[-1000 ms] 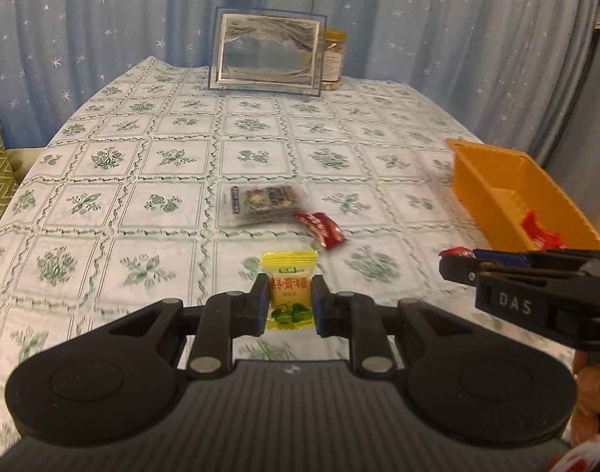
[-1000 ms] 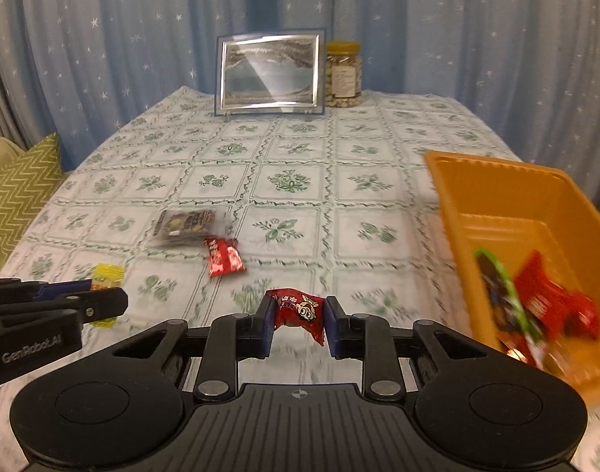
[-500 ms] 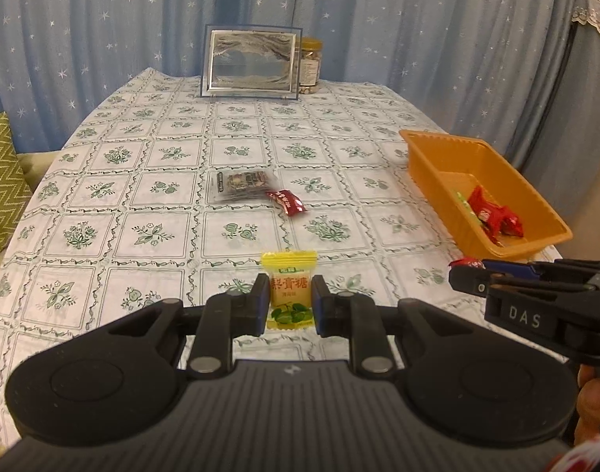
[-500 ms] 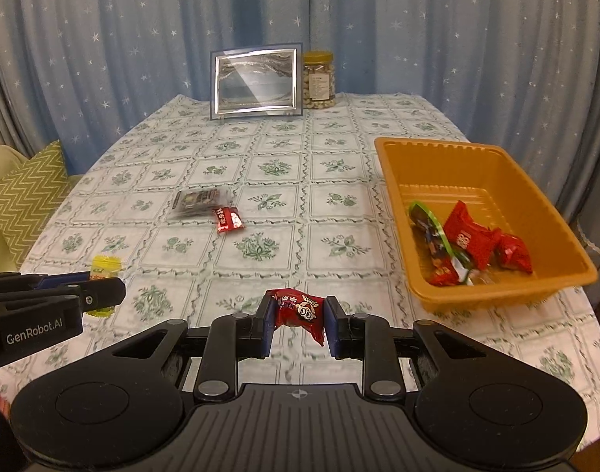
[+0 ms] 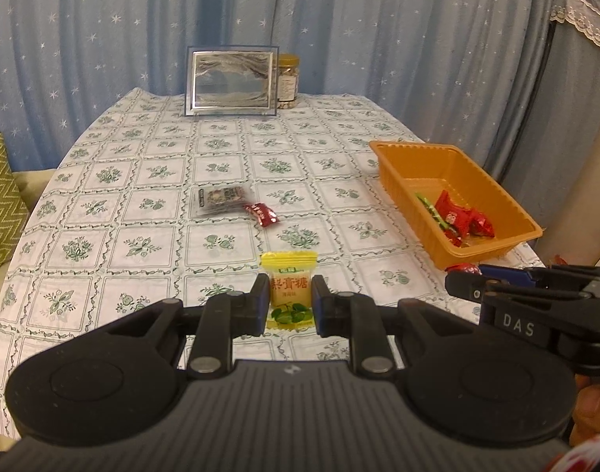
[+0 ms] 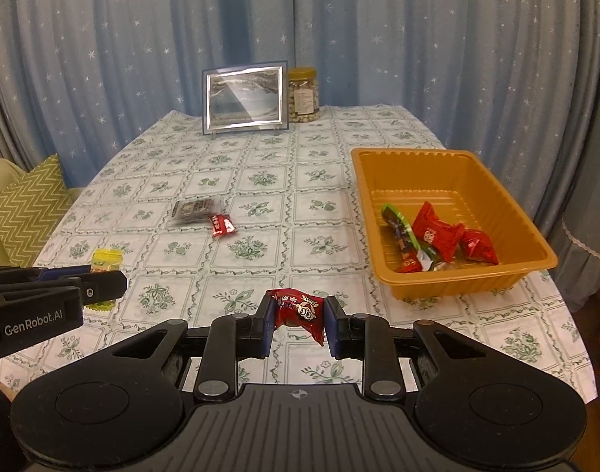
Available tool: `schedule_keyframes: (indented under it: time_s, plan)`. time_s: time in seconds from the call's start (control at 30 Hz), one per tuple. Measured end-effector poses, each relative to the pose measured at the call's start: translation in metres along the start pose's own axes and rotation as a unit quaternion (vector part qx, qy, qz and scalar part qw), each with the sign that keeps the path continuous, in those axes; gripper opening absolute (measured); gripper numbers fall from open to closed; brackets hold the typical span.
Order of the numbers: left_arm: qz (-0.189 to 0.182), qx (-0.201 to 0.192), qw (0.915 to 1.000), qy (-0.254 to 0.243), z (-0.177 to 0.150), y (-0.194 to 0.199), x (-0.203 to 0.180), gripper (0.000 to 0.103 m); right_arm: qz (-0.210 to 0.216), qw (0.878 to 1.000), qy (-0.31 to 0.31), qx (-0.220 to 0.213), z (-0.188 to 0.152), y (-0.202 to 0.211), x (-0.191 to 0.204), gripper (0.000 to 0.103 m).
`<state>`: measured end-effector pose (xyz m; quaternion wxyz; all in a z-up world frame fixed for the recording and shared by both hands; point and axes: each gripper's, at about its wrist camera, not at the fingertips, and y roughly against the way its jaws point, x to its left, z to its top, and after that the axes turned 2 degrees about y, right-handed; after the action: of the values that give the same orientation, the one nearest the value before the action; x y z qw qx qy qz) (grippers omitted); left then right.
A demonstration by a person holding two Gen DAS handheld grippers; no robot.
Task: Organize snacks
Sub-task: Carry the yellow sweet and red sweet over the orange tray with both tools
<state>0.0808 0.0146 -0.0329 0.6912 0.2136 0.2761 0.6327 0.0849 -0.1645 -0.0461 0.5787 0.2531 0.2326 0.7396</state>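
My left gripper (image 5: pixel 290 299) is shut on a yellow candy packet (image 5: pixel 288 279) with green leaves, held above the near part of the table. My right gripper (image 6: pixel 298 320) is shut on a red snack packet (image 6: pixel 300 312), also lifted off the cloth. The orange tray (image 6: pixel 496 181) stands at the right with several red and green wrapped snacks (image 6: pixel 433 236) in its near end. On the cloth in the middle lie a clear dark packet (image 5: pixel 221 198) and a small red packet (image 5: pixel 261 214) beside it. The right gripper shows in the left wrist view at the right edge (image 5: pixel 463 281).
A framed picture (image 6: pixel 244 98) and a jar of nuts (image 6: pixel 303 94) stand at the table's far end before a blue starry curtain. A green zigzag cushion (image 6: pixel 28 204) sits left of the table. The table's near right edge (image 6: pixel 567 314) drops off just past the tray.
Both grippers have pulled back and risen with their packets, so the table looks farther and the whole orange tray has come into view.
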Motion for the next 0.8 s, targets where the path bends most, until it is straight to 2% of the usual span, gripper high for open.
schedule_keyframes:
  time_s: [0.33, 0.8]
  plan:
    - [-0.018, 0.0, 0.9998, -0.011, 0.005, -0.001, -0.018, 0.02, -0.019, 1.0, -0.012, -0.004, 0.004, 0.009, -0.015, 0.027]
    - [-0.061, 0.003, 0.9972, -0.043, 0.018, -0.016, -0.064, 0.02, -0.052, 0.998, -0.039, -0.008, 0.008, 0.018, -0.055, 0.027]
